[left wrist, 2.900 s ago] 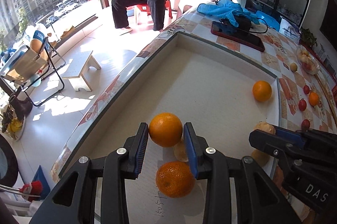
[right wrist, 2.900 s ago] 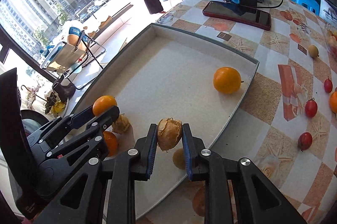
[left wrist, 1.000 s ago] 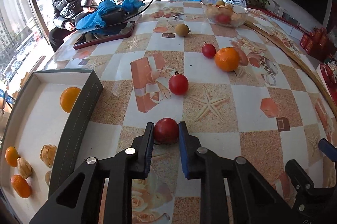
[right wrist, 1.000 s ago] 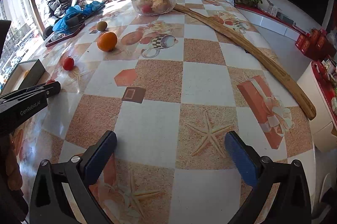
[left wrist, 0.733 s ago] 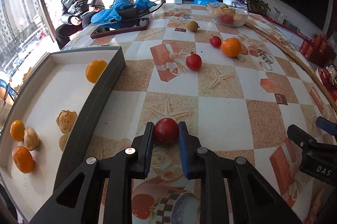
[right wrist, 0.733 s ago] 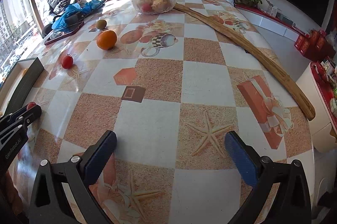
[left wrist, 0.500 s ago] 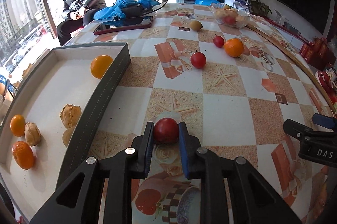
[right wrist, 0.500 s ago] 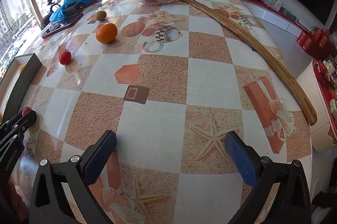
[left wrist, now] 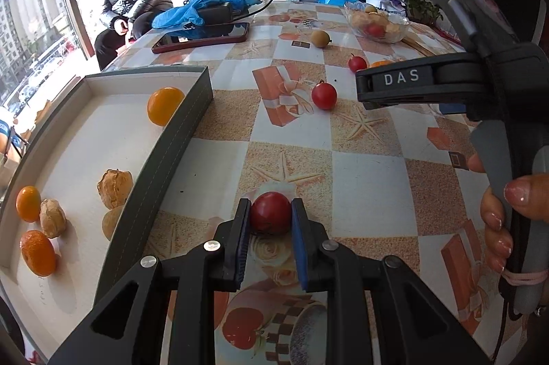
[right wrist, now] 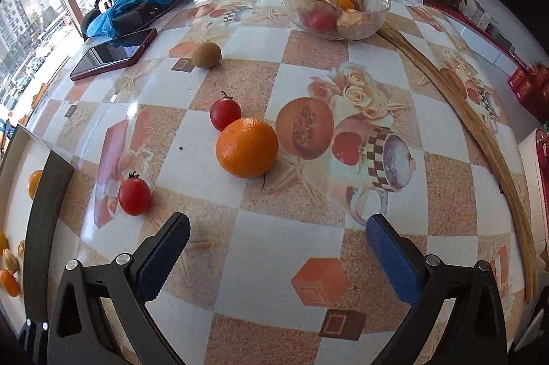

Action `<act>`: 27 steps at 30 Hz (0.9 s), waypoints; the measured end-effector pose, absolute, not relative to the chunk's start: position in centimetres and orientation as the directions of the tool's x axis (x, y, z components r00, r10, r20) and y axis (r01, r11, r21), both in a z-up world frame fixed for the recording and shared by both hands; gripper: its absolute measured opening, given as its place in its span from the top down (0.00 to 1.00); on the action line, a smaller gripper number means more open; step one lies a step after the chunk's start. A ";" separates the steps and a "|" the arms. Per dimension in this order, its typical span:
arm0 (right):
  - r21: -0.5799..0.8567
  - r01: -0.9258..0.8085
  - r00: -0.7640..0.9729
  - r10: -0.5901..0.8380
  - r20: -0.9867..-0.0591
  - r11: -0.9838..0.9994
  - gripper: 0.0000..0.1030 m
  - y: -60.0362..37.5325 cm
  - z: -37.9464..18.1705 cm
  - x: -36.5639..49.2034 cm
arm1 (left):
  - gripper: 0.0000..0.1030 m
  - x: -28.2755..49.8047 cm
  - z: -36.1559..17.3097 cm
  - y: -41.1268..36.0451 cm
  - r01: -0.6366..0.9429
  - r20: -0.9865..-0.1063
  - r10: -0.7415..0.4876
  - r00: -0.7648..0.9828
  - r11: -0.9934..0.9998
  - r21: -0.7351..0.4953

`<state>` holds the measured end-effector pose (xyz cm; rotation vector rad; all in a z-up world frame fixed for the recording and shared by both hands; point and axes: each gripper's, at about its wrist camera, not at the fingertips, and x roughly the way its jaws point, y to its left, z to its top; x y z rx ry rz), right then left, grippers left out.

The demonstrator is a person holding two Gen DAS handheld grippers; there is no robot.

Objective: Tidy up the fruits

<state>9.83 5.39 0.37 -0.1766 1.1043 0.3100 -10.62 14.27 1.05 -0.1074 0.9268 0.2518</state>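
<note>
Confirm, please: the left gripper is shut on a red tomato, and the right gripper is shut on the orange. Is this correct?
Not quite. The left gripper is shut on the red tomato, but the right gripper is open and holds nothing; the orange lies free on the table ahead of it, as the right wrist view shows.

At the lower centre, the left gripper [left wrist: 270,221] has its jaws clamped on a red tomato [left wrist: 270,213] over the patterned worktop [left wrist: 370,173]. At left, an open box [left wrist: 144,179] holds oranges and what look like walnuts; the right gripper [left wrist: 363,87] reaches in from the upper right.
</note>
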 end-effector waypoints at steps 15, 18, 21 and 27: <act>0.006 -0.386 0.495 0.212 -0.843 0.923 0.64 7.9 0.8 11.2 | 0.75 -10.9 1.0 13.7 -0.272 -0.784 0.200 0.588 0.962 0.041; -0.001 -0.399 0.497 0.215 -0.841 0.917 0.64 7.1 0.7 10.0 | 0.72 -11.0 1.0 13.8 -0.266 -0.785 0.185 0.592 0.964 0.026; -0.007 -0.409 0.493 0.215 -0.843 0.912 0.64 5.3 0.8 7.8 | 0.60 -11.0 0.9 13.9 -0.258 -0.786 0.167 0.596 0.966 0.010; -0.011 -0.387 0.500 0.200 -0.843 0.922 0.64 -0.3 0.9 1.7 | 0.60 -11.2 1.0 13.5 -0.264 -0.786 0.178 0.592 0.964 0.020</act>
